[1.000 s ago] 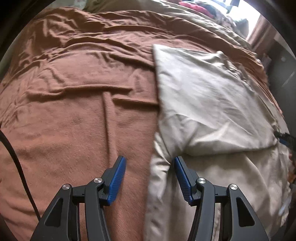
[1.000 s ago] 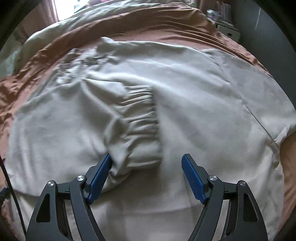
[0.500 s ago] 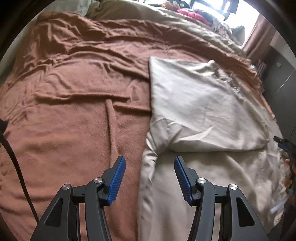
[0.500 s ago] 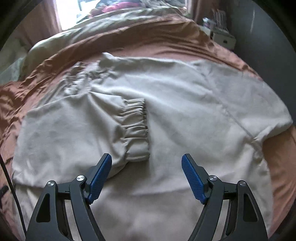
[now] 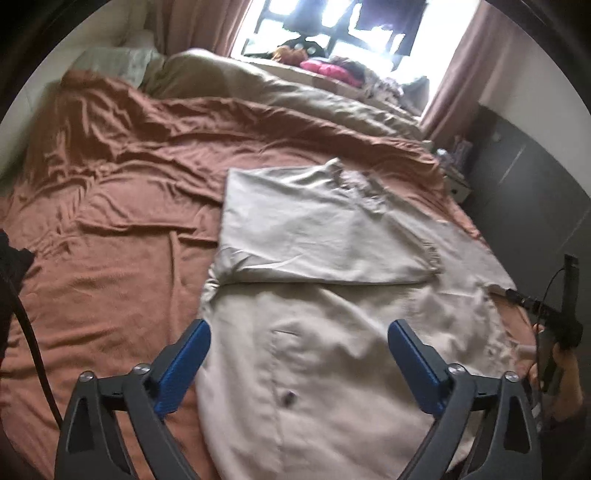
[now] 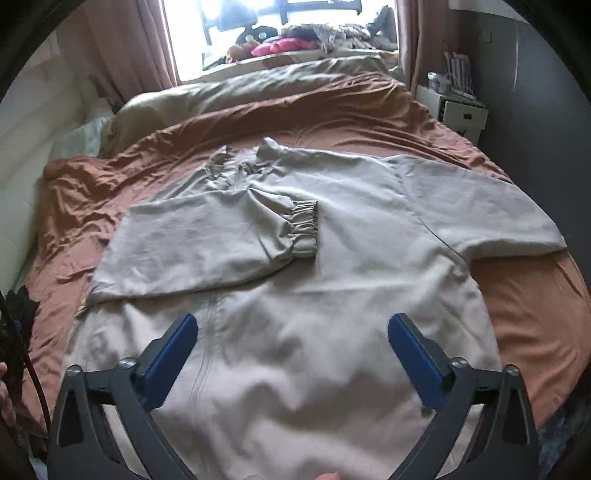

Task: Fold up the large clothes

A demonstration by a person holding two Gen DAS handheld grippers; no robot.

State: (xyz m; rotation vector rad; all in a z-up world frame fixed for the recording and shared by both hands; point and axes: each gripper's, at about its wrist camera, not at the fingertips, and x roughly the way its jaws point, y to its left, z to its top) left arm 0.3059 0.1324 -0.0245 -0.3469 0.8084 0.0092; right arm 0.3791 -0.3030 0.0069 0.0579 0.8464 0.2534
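A large beige jacket (image 6: 332,295) lies flat on a brown bedspread (image 6: 524,317). Its left sleeve (image 6: 207,243) is folded across the chest, the elastic cuff (image 6: 304,229) near the middle. The right sleeve (image 6: 480,214) lies spread out to the right. In the left wrist view the jacket (image 5: 332,369) shows with the folded sleeve (image 5: 314,236) on top. My left gripper (image 5: 299,362) is open and empty above the jacket's lower left part. My right gripper (image 6: 291,354) is open and empty above the lower body of the jacket.
A beige duvet (image 6: 240,92) is bunched at the far end of the bed under a bright window (image 6: 280,22). A white nightstand (image 6: 458,107) stands at the far right by a dark wall. The other gripper's handle (image 5: 561,325) shows at the right edge.
Both grippers have pulled back and risen from the jacket, so more of the bed and room shows. The left gripper's jaws have opened wider. The folded sleeve stays in place.
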